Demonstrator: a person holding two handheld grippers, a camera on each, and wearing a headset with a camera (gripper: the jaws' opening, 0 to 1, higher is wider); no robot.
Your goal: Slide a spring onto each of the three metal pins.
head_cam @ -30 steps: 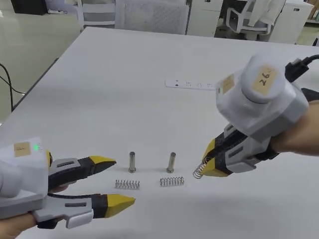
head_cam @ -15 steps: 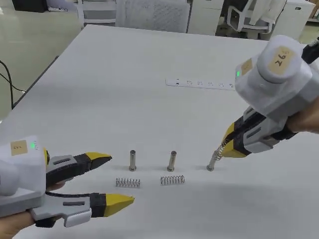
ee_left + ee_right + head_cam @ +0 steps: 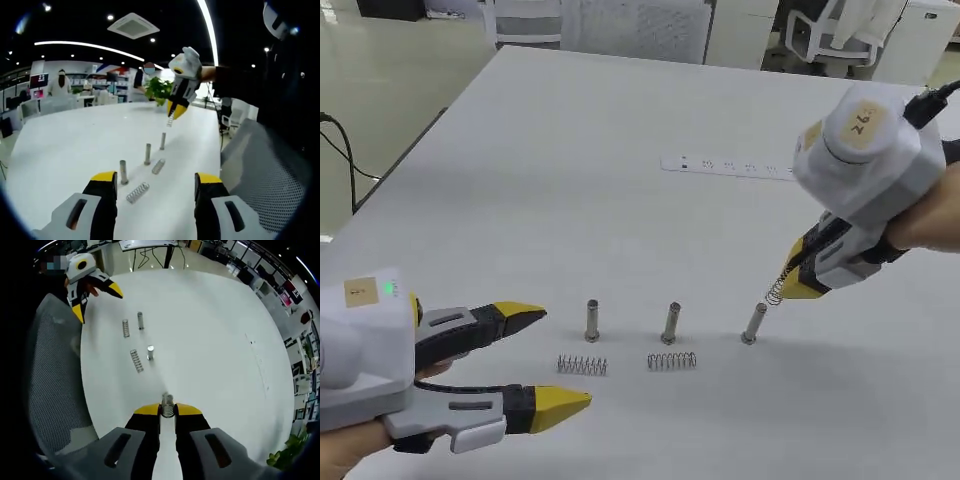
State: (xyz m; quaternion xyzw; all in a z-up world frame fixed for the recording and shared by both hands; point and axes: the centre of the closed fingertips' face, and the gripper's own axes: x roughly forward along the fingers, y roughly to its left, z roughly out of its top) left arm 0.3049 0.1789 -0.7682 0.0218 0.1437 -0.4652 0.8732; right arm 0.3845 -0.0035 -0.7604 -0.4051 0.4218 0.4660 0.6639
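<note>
Three pins upright on the desk [image 3: 620,180]: left pin [image 3: 592,320], middle pin [image 3: 671,323], right pin [image 3: 754,323]. Two springs lie flat on the near side: first spring [image 3: 582,365], second spring [image 3: 672,360]. My right gripper [image 3: 798,288] jaws pinch the third spring [image 3: 777,291] just above the right pin. Left gripper [image 3: 560,358] jaws spread.

A: Pins?
B: Three short metal pins, upright, one row: left pin [image 3: 592,320], middle pin [image 3: 670,323], right pin [image 3: 754,323].
A: Springs?
B: Left spring [image 3: 582,365] lies flat just in front of the left pin, middle spring [image 3: 672,360] likewise at the middle pin, both apart from them. Third spring [image 3: 776,291] is pinched in the right gripper [image 3: 790,291], tilted, lower end just beside the right pin's top. Contact unclear.
</note>
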